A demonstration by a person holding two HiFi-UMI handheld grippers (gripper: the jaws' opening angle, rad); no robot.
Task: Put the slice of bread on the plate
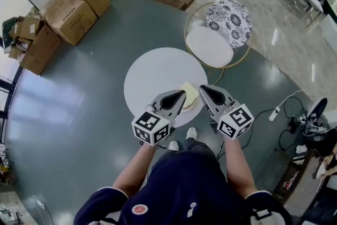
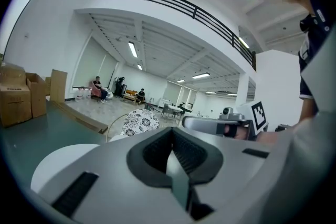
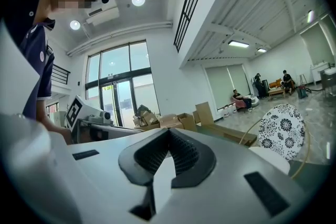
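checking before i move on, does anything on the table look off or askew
Nothing is spilled or damaged. The bread slice lies on the plate. The only oddity is that the plate sits very near the white table's front edge.

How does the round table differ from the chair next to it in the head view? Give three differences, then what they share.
The table is wider across than the chair. The table is plain white; the chair adds a patterned cushion and a gold ring frame. The table bears the slice of bread; the chair does not. Both show a round white surface.
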